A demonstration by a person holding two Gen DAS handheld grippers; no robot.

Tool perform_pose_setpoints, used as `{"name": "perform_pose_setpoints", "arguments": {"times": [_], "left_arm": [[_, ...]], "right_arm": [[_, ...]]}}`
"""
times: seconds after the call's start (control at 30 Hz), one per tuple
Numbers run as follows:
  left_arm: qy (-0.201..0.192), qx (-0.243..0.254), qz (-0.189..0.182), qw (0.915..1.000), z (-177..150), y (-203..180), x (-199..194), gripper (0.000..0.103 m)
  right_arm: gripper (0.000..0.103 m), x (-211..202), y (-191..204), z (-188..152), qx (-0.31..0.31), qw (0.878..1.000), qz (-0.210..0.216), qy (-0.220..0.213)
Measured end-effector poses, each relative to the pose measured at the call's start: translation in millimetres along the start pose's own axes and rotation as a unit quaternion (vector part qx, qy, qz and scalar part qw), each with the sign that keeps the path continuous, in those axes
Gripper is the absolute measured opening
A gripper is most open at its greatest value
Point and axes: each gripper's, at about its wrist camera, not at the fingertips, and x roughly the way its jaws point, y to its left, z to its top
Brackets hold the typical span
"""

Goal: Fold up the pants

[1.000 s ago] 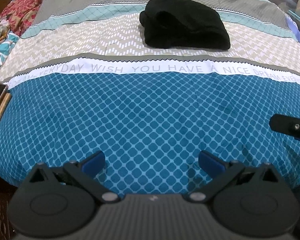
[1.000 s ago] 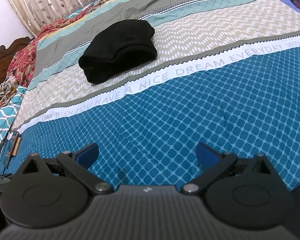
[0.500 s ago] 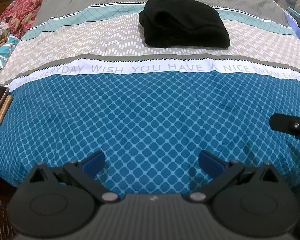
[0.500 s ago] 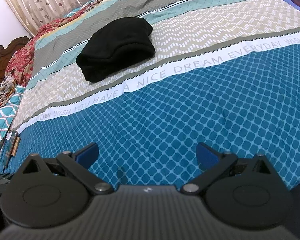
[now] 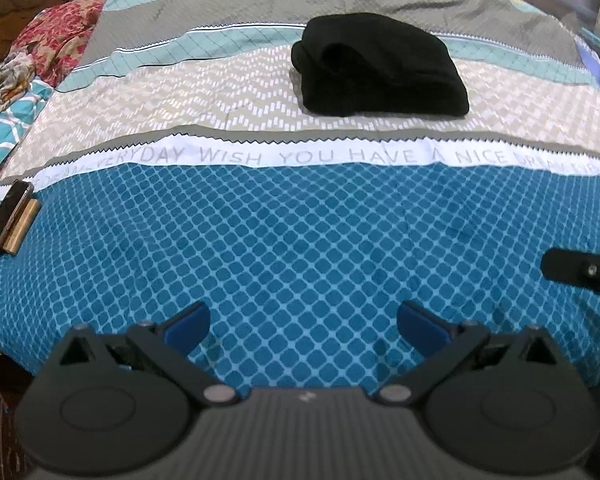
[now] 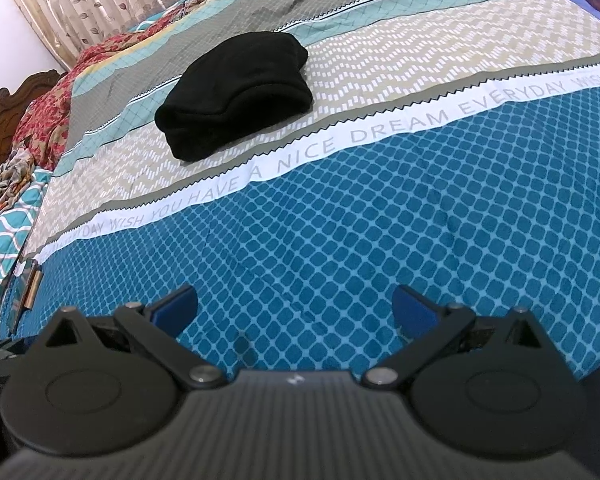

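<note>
- Black pants (image 5: 380, 66), folded into a compact bundle, lie on the beige zigzag band of the bedspread (image 5: 300, 240) in the left wrist view, well beyond the left gripper (image 5: 303, 322), whose blue-padded jaws stand spread and empty over the blue diamond band.
- Right wrist view: the same bundle sits up-left, far from the right gripper (image 6: 294, 310), jaws likewise spread, gripping nothing.

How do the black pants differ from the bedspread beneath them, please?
The pants are plain black; the bedspread is patterned in blue, beige, grey and teal bands. The pants sit folded into a thick, compact bundle; the bedspread lies spread out flat. The bedspread carries printed lettering; the pants show none. Both are fabric, untouched by either gripper.
</note>
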Motion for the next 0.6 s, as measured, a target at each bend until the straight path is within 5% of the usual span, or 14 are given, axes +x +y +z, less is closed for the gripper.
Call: {"name": "perform_pose_setpoints", "arguments": {"times": [0.6], "left_arm": [[-0.043,-0.005,0.058,0.9974,3,1,-10,0.103]], "right_arm": [[0.103,-2,2,2,-0.012,1.0,0.003,-0.007]]}}
